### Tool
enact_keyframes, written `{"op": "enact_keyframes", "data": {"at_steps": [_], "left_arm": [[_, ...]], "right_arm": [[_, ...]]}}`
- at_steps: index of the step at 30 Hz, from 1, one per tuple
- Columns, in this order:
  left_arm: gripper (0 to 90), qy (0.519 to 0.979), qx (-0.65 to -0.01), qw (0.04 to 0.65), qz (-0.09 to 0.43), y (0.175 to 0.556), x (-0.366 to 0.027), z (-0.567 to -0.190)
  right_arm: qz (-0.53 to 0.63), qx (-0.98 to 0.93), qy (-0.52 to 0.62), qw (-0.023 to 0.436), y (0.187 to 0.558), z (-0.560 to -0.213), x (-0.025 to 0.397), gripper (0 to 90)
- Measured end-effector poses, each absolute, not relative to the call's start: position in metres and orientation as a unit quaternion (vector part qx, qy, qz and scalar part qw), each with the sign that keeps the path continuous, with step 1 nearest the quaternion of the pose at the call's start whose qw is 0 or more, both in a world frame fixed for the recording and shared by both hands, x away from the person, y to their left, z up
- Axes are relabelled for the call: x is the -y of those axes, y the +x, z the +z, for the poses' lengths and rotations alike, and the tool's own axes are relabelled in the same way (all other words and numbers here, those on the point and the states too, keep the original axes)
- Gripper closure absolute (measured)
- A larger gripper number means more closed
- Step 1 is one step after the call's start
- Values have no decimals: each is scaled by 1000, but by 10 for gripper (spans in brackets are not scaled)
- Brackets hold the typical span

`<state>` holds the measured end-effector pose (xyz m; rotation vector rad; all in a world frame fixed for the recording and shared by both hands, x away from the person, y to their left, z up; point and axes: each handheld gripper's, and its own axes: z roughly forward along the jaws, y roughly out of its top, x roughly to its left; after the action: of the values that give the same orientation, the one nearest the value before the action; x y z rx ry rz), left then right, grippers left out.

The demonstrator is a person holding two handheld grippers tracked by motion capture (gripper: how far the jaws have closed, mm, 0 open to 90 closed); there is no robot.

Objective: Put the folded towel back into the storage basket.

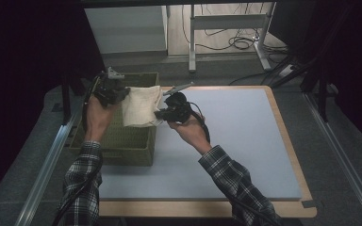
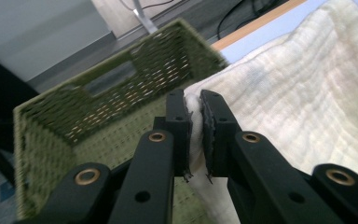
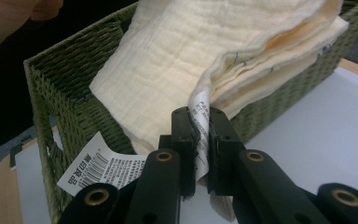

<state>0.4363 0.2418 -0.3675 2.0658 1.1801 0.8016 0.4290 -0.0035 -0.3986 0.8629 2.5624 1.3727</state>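
Cloth [image 1: 140, 106] pinched between both grippers

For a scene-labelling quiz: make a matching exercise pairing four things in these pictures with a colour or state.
Things:
1. cloth
2. basket
3. table mat
4. left gripper

Descriptions:
A. woven, olive green
B. pale blue, flat
C. cream, folded, held above the basket
D. black jaws shut on a cloth edge

Pairs: 1-C, 2-A, 3-B, 4-D
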Motion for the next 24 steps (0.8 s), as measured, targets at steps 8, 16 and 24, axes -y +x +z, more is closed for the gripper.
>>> {"op": "enact_keyframes", "data": {"at_steps": [8,16,24], "left_arm": [[823,779,-463,289,309,434,-268,-377],[821,777,-479,278,300,431,-296,-396],[819,773,-491,277,291,427,-319,-409]], "right_arm": [[438,-856,270,49,432,-408,-33,832],[421,-869,258,40,432,-424,-69,832],[396,-887,236,41,428,-433,-102,830]]}}
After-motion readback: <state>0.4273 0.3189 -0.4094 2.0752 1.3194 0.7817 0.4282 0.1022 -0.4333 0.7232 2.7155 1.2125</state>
